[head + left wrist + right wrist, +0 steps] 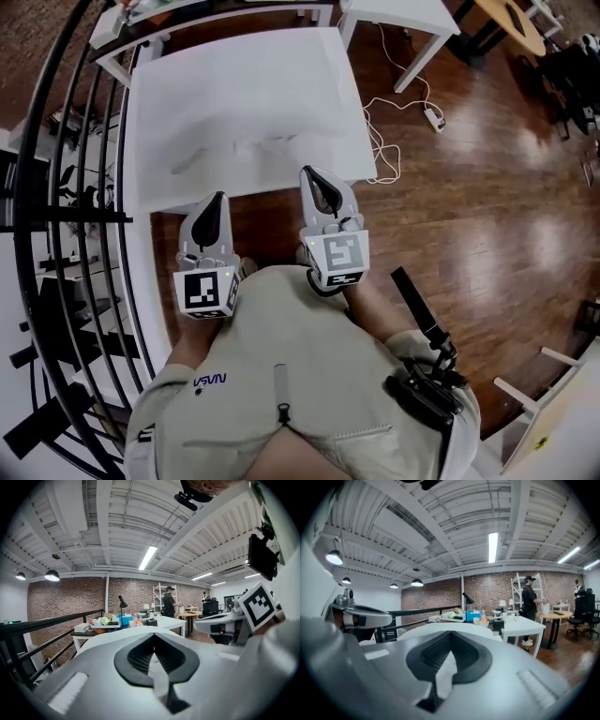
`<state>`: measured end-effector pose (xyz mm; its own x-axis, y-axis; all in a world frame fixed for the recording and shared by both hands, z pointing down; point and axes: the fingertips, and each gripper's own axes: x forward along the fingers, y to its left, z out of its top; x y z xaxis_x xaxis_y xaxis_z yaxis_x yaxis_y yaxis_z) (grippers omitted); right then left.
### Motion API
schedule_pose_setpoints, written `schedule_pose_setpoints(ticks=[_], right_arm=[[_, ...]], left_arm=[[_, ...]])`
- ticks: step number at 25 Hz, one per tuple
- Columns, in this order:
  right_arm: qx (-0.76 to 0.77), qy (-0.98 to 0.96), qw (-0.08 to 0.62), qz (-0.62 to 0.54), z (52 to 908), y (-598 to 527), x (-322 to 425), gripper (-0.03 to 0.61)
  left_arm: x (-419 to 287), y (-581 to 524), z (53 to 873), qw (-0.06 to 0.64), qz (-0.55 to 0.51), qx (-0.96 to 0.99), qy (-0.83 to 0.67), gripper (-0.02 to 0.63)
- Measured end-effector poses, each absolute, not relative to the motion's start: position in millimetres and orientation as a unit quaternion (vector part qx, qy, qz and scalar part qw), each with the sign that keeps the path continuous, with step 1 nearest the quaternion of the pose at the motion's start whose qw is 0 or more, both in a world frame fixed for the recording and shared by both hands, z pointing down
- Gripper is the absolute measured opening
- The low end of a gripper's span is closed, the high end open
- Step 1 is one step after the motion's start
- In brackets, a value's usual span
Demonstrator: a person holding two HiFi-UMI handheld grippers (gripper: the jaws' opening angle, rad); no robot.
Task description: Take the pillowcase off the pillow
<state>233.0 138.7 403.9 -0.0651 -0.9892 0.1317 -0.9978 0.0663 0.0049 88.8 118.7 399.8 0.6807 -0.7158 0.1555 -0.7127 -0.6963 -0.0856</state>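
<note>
Both jaws together, nothing held

My left gripper (218, 197) and my right gripper (310, 173) hover closed and empty at the near edge of the white pillow (244, 112). It lies flat, within reach; whether the pillowcase covers it, I cannot tell.

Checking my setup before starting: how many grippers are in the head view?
2: the left gripper left of centre, the right gripper beside it on the right. None seem hidden.

Wooden floor (487, 187) is glossy (glare streaks); white cloth (244, 103) is matt.
</note>
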Motion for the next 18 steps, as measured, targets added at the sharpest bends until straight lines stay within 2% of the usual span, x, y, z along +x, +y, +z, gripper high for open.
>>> schedule_pose_setpoints(ticks=[9, 18], right_arm=[[0.686, -0.721, 0.050, 0.077, 428.7, 152.0, 235.1, 0.003], [0.683, -0.724, 0.066, 0.064, 429.3, 144.0, 229.6, 0.003]], left_arm=[[62.8, 115.9, 423.8, -0.035, -0.095, -0.906, 0.412, 0.006], [45.3, 108.7, 437.6, -0.049, -0.093, -0.897, 0.428, 0.006]])
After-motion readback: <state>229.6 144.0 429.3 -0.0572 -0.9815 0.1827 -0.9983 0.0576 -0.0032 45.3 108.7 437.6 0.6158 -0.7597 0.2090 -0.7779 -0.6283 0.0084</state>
